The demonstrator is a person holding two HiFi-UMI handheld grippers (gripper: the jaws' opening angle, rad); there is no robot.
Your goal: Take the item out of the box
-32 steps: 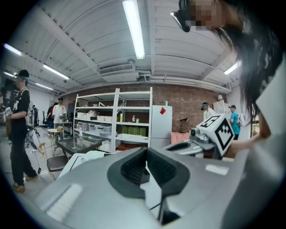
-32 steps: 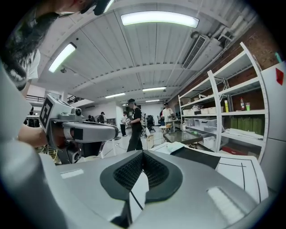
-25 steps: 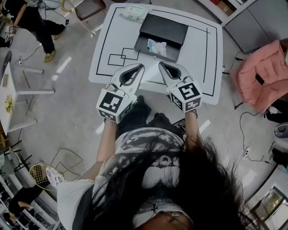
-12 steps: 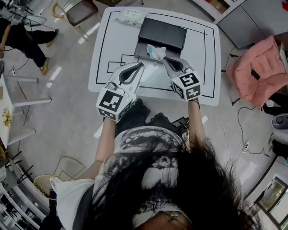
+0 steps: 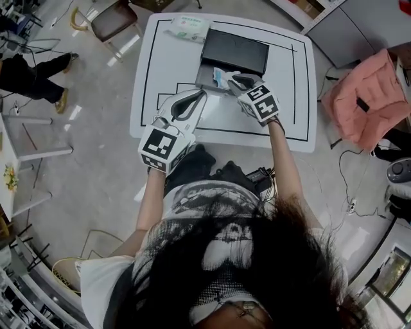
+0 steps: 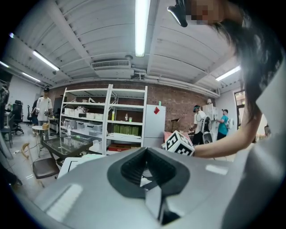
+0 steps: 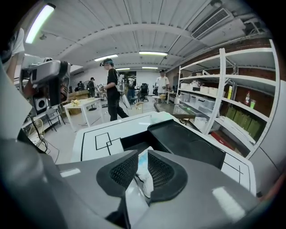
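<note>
An open black box (image 5: 207, 67) lies on the white table (image 5: 173, 64), its lid (image 5: 234, 50) folded back on the far side. A white and blue packet (image 5: 220, 78) lies in the box tray. My right gripper (image 5: 236, 81) reaches into the tray. In the right gripper view its jaws press on the packet (image 7: 144, 172) from both sides. My left gripper (image 5: 187, 105) hangs open over the table's near edge, left of the box, with nothing between its jaws (image 6: 145, 170).
A pack of wipes (image 5: 188, 27) lies at the table's far edge, left of the lid. Black lines mark rectangles on the tabletop (image 5: 166, 99). A chair (image 5: 114, 16) stands off the far left corner; a pink jacket (image 5: 365, 96) lies to the right.
My right gripper has moved forward from the near edge into the box and closed on the packet. The left gripper has stayed where it was, open.
</note>
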